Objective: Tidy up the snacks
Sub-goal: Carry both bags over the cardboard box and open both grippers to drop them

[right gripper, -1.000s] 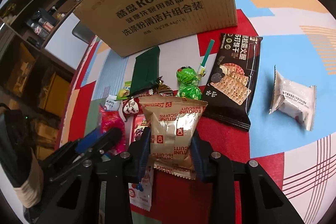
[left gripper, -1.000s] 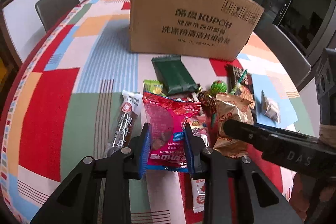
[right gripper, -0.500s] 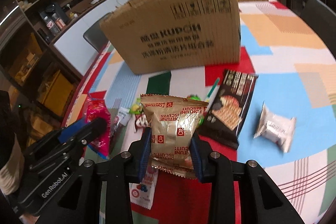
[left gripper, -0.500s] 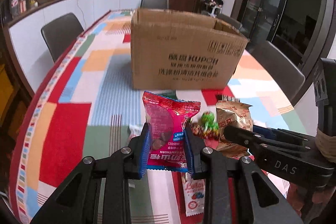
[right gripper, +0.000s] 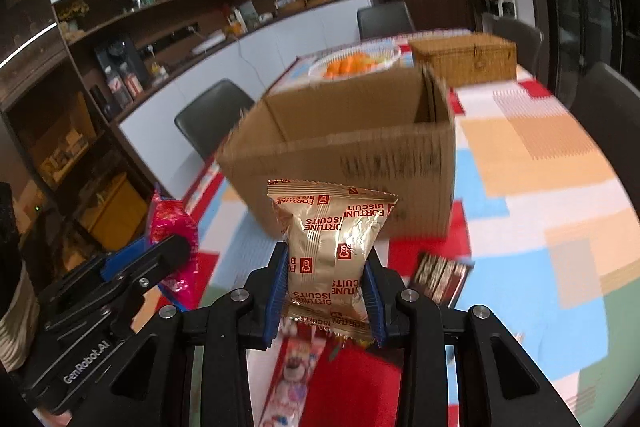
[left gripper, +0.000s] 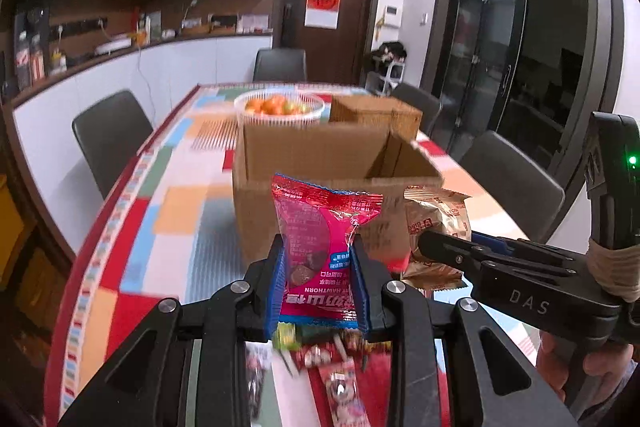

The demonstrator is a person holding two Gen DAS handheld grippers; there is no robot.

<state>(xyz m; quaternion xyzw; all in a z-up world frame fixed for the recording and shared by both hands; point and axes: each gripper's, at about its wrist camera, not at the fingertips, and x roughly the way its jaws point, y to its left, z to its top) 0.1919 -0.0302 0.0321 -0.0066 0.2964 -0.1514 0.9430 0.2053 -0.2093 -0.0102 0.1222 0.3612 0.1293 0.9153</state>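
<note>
You are gripping a glossy, crinkled red foil-plastic packet (left gripper: pixel 320 251) in matt black plastic jaws with ribbed blue pads (left gripper: pixel 277 287). You are pinching a shiny gold foil biscuit packet (right gripper: pixel 332 255) on the right. Beyond is standing a matt, rough brown cardboard box (right gripper: pixel 352 163), with a woven wicker basket (right gripper: pixel 464 61) farther off.

Red hawthorn packet (left gripper: pixel 320 251) and gold biscuit packet (right gripper: pixel 334 255): upright, sealed, held off table, near side of open carton (right gripper: pixel 360 151). More snacks below.

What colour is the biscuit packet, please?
Gold with red lettering, clearest in the right wrist view: biscuit packet.
</note>
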